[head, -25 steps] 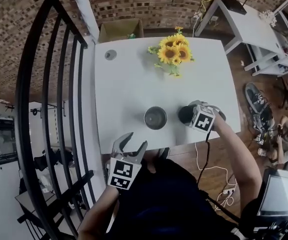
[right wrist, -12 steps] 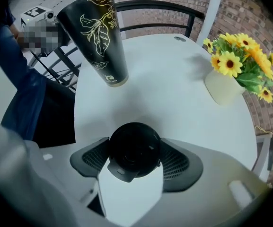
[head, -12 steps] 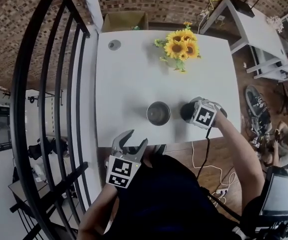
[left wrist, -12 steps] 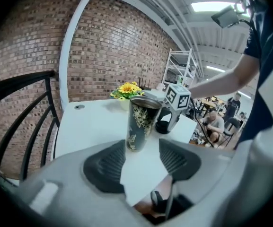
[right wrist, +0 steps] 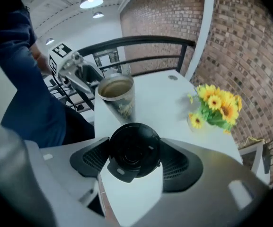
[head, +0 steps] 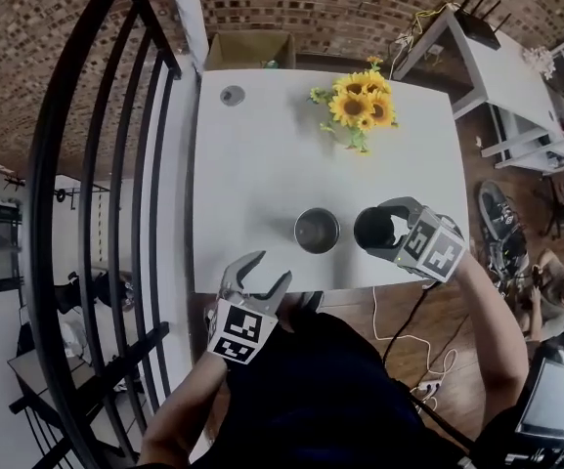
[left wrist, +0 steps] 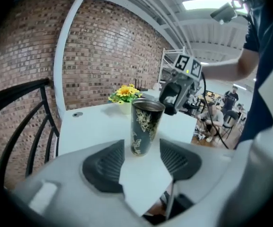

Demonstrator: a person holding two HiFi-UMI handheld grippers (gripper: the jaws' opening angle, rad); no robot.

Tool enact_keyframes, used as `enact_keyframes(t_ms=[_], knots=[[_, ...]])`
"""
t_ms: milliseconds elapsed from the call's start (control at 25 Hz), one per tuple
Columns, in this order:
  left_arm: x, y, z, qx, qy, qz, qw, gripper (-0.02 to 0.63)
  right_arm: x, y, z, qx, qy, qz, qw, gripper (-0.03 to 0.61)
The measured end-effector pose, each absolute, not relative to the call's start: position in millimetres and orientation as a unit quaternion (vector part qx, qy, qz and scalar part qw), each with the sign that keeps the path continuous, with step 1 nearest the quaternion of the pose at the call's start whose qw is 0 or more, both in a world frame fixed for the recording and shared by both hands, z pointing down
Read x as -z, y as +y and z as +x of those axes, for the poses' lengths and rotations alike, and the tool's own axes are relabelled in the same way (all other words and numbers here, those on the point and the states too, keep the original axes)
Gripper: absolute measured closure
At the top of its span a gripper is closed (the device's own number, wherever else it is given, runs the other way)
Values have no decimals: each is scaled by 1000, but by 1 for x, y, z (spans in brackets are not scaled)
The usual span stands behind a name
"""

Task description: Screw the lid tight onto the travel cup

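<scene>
- Noting the left gripper (head: 262, 277) first: it hangs over the near edge of the table (head: 252, 145), jaws spread with nothing between the pads, aimed at the cup but well short of it.
- Cup (head: 317, 231): stands upright and open-mouthed near the table's front edge, between the two grippers, no lid on it.
- Cup handling (judgement): looks like metal with a printed wall, so stiff, and probably slick. It is tall and narrow, so a sideways push could tip it. Best hold is likely across the mid-wall, below the rim, leaving the threads free.
- Right gripper (head: 384, 231): just right of the cup, jaws wide and pinching the lid (right wrist: 132, 149) across its rim.
- Lid handling (judgement): black, hard plastic by its look, light and rigid. A flap sticks out at one side, and the grip should stay off it. The lid must go down level on the mouth, or the thread may cross.
- Sunflowers (head: 360, 110) stand farther back, clear of the work.
</scene>
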State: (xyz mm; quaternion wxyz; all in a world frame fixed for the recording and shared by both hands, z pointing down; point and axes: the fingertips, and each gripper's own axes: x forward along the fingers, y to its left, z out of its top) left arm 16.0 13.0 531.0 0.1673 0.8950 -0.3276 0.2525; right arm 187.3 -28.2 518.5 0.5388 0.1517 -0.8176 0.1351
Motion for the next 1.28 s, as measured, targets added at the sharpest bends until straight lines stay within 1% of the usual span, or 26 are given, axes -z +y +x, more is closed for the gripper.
enact_keyframes(t_ms=[80,160,280,360,400,560,720,920,960,1040,1160,1280], knots=[[-530,5,21,-256,-315,901,151,315,-471,-34,161,-108,-838,148,514,239],[-531,-2,29,-256,-294,911,137,283,-438,-40,137,-80,-848,137,505,239],[-536,-11,45,-265,-264,923,95,242,-426,-44,107,-43,-845,106,522,239],[-541,-18,53,-281,-246,926,57,199,-432,-42,88,-39,-844,82,528,239],[-544,-21,58,-288,-235,928,42,189,-437,-42,81,-39,-844,72,530,239],[-548,-32,78,-296,-181,938,16,183,-451,-43,67,-48,-835,35,548,239],[-554,-37,89,-317,-134,938,-32,172,-467,-35,61,-47,-820,-6,571,239],[-560,-34,105,-326,-81,941,-40,174,-471,-34,58,-12,-798,-35,601,239],[-560,-35,106,-325,-83,941,-39,179,-473,-36,58,-2,-794,-37,607,238],[-559,-39,107,-316,-99,943,-33,215,-475,-37,58,1,-787,-28,616,238],[-557,-40,106,-298,-135,945,-20,218,-472,-39,57,-56,-799,41,597,238],[-557,-38,104,-282,-183,942,-6,219,-470,-42,55,-155,-814,157,537,238]])
